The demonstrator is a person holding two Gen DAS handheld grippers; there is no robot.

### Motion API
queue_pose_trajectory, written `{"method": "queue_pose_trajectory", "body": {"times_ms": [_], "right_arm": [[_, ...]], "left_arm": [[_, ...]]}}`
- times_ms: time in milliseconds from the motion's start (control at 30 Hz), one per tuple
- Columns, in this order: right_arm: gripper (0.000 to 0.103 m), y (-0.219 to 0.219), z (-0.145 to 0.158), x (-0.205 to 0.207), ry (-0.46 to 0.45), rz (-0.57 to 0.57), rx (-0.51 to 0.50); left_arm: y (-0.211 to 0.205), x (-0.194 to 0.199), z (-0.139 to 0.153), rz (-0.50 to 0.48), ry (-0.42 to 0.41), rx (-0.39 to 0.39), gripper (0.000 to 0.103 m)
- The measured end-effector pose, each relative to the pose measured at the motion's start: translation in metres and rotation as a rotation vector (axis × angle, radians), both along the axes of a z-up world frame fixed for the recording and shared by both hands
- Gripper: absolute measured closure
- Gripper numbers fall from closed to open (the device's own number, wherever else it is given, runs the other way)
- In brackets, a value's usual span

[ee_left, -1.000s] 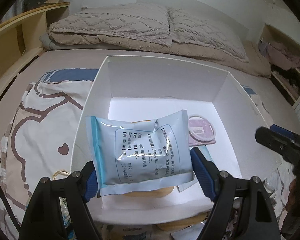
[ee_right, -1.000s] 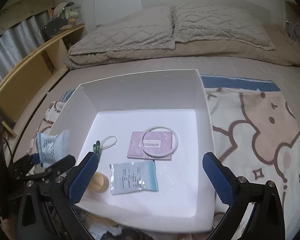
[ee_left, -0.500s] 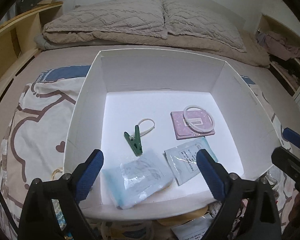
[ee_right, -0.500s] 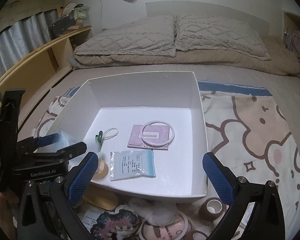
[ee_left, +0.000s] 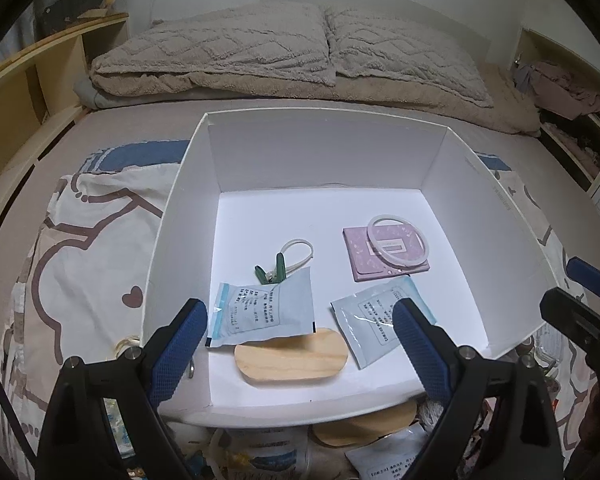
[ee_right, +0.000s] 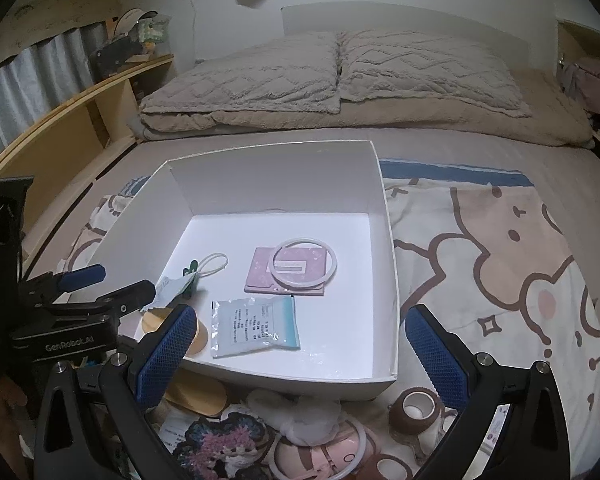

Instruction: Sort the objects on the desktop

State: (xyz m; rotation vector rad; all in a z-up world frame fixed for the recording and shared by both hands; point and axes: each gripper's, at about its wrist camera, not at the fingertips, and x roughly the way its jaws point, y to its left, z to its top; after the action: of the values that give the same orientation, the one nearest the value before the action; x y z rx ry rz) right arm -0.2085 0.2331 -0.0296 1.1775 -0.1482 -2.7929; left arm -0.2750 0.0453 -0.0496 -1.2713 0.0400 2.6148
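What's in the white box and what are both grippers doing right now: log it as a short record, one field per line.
container: white box on the bed
left packet: light blue sachet, resting partly on the green clip and the wooden oval
right packet: second sachet, flat on the box floor
far right: pink card with a white ring lying on it
left gripper: open, nothing between its fingers
right gripper: open, empty
unsorted: brown tape roll in front of the box

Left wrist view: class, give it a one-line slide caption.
Open left claw above white cardboard box holding two pale blue sachets.
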Motion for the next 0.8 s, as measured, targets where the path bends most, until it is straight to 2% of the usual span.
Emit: {"method": "queue_pose_trajectory", "body": {"times_ms": [800], "right_arm": [[0.000, -0.006, 0.041, 0.038, 0.149, 0.000, 0.060]], "left_arm": [[-0.010, 0.040, 0.046, 0.010, 0.130, 0.010, 0.008]]}}
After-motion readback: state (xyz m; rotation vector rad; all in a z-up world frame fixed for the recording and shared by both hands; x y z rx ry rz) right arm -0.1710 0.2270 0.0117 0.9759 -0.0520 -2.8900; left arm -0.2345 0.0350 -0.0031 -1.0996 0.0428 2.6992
